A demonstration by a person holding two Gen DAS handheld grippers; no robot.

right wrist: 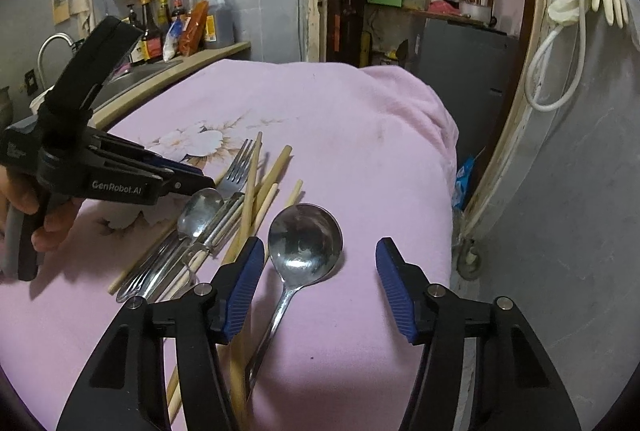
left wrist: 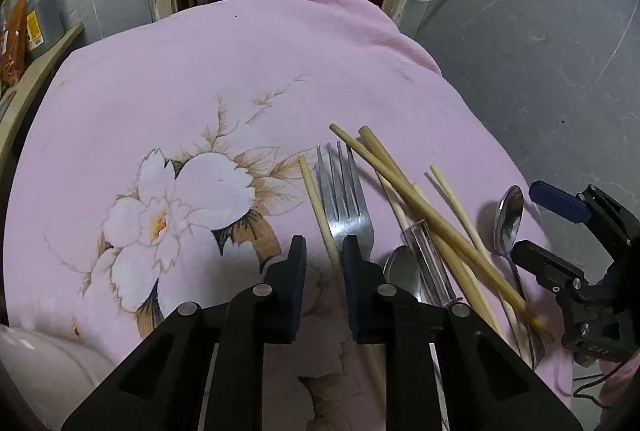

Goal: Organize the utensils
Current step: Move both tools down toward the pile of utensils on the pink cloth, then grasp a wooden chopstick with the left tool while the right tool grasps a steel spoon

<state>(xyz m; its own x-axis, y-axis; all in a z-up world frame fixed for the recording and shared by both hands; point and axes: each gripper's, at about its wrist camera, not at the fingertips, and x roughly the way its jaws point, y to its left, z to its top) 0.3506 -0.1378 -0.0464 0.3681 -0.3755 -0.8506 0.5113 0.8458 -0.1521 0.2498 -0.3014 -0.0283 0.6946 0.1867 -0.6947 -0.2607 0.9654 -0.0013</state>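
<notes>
Utensils lie in a loose heap on a pink flowered cloth (left wrist: 160,91): a fork (left wrist: 344,199), several wooden chopsticks (left wrist: 424,207), a small spoon (left wrist: 402,267) and a large round spoon (right wrist: 306,245). My left gripper (left wrist: 324,251) points down at the heap's left edge. Its jaws stand narrow, with one pale chopstick (left wrist: 316,199) running between them beside the right finger, not pinched. My right gripper (right wrist: 320,255) is open, hanging over the large spoon, whose bowl sits between the fingers nearer the left one. The left gripper (right wrist: 200,179) also shows from the side, held by a hand.
The cloth drops off at the right edge (right wrist: 444,151) to a grey floor. A sink with a tap (right wrist: 56,43) and bottles (right wrist: 180,27) stand on a counter at the far left. A pale rounded object (left wrist: 40,363) sits at the near left.
</notes>
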